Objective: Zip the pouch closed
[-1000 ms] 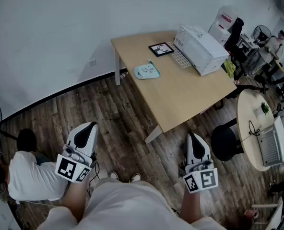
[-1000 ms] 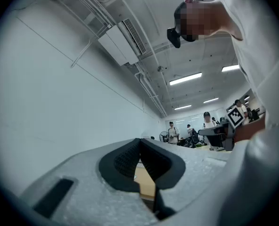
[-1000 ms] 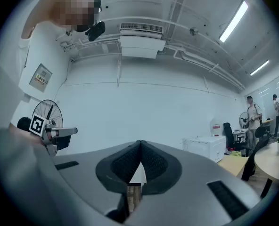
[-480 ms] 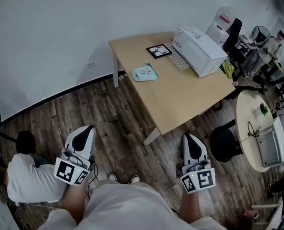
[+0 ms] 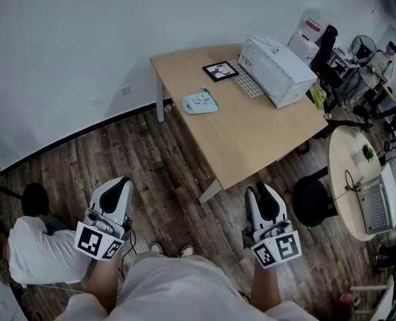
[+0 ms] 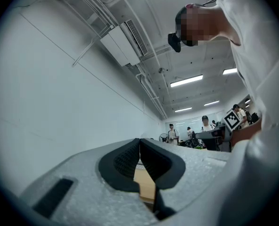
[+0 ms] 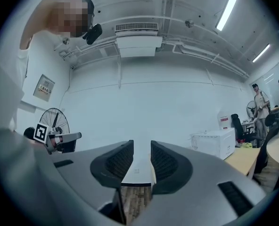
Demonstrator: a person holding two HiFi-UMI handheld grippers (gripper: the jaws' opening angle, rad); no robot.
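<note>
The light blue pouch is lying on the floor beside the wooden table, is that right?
Not quite. The pouch is lying on the table itself, close to one edge of the top, not on the floor beside it. The head view shows this.
</note>
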